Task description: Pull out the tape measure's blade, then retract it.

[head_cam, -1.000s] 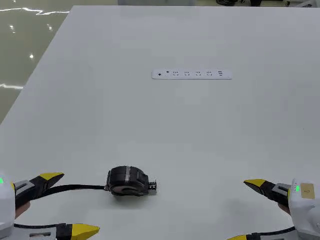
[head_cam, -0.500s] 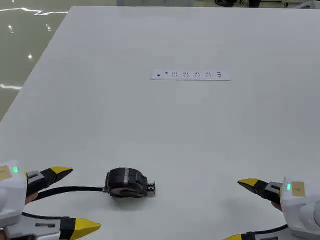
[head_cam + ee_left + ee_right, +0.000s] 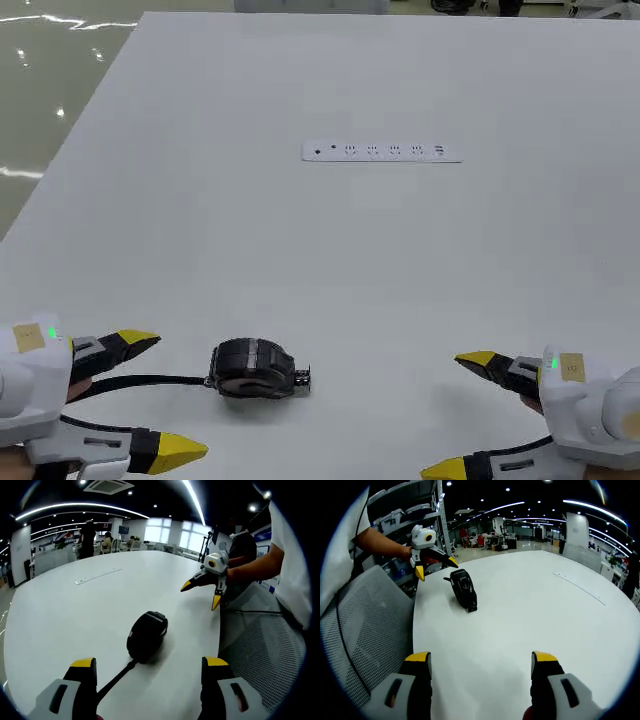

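The counter [image 3: 300, 260] was a broad, plain white surface with a matte finish. Its left edge ran diagonally beside a glossy floor [image 3: 50, 80]. A black tape measure [image 3: 255, 368] rested on it near the front edge, left of centre, with the blade's hook end on its right. A black cord [image 3: 150, 381] trailed from its left end, flat across the surface. Well apart from it, toward the far side, a flat white power strip [image 3: 381, 152] lay crosswise, sockets facing up.

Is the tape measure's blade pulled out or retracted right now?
Retracted: the end hook sits against the tape measure case, with no blade along the table.
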Demonstrator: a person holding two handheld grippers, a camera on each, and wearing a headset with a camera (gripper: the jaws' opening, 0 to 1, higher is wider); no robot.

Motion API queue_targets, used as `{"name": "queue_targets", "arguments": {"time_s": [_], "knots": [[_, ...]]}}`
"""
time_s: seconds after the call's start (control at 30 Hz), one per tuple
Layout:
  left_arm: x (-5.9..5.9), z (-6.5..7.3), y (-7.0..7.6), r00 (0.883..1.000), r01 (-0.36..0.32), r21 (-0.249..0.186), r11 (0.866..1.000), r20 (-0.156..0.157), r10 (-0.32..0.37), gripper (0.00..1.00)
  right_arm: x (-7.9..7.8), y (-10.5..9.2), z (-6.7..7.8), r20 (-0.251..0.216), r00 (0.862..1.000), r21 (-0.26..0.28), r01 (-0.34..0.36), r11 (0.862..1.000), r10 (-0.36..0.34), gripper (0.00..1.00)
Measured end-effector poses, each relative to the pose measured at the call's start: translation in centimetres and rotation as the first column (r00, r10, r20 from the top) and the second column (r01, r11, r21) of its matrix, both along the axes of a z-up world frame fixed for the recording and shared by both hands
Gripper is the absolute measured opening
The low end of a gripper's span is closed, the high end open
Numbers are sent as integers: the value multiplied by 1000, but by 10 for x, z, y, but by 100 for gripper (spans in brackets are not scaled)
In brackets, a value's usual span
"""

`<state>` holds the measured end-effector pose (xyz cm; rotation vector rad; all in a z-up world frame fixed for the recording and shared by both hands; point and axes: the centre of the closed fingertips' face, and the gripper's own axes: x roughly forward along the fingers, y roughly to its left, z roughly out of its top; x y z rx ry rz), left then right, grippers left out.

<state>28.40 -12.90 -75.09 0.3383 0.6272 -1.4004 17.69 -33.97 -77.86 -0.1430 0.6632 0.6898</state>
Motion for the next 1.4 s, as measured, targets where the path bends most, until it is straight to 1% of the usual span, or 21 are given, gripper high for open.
{"name": "queue_targets", "arguments": {"time_s": [0.1,0.13,0.23,0.3,0.37,0.6,0.7,0.87,1.0,1.07,1.1,1.17,1.23,1.3,1.4], "knots": [[-1,-2,-3,1000,10,-5,1000,4,-10,83,4,3,-2,2,1000,1,-9,1000,9,82],[-2,-3,-5,1000,12,-6,1000,-2,-12,83,6,3,-2,5,1000,3,-10,1000,10,82],[-3,-6,-8,1000,15,-9,1000,-4,-15,83,11,6,-3,9,1000,10,-11,1000,11,81],[-3,-8,-12,1000,14,-15,1000,-12,-14,83,14,9,-4,12,1000,17,-13,1000,12,81],[-4,-9,-15,1000,23,-16,1000,-8,-23,83,17,12,-5,14,1000,24,-15,1000,15,81],[2,-10,-25,1000,30,-27,999,-5,-31,81,24,27,-11,8,999,37,-49,998,49,78],[5,-13,-31,999,43,-23,999,-2,-43,80,30,30,-14,8,998,41,-60,997,60,75],[8,-16,-38,998,57,-21,998,-2,-57,79,38,34,-13,19,997,47,-70,996,70,72],[10,-18,-42,998,70,-19,997,-1,-70,77,42,37,-13,20,997,50,-81,995,80,70],[11,-19,-44,997,74,-17,997,9,-74,77,44,39,-14,18,996,50,-86,995,86,69],[11,-20,-45,997,80,-16,997,3,-80,76,44,39,-15,17,996,51,-88,995,87,69],[11,-21,-46,996,85,-15,996,3,-85,75,45,42,-15,16,996,54,-92,994,92,68],[11,-23,-47,995,98,-9,995,10,-98,74,47,43,-15,17,995,53,-97,994,96,67],[10,-23,-49,994,108,-8,994,-1,-108,71,48,46,-16,18,994,55,-104,993,104,66],[10,-26,-50,993,120,-6,993,-4,-120,70,52,48,-18,17,993,49,-114,992,114,65]]}}
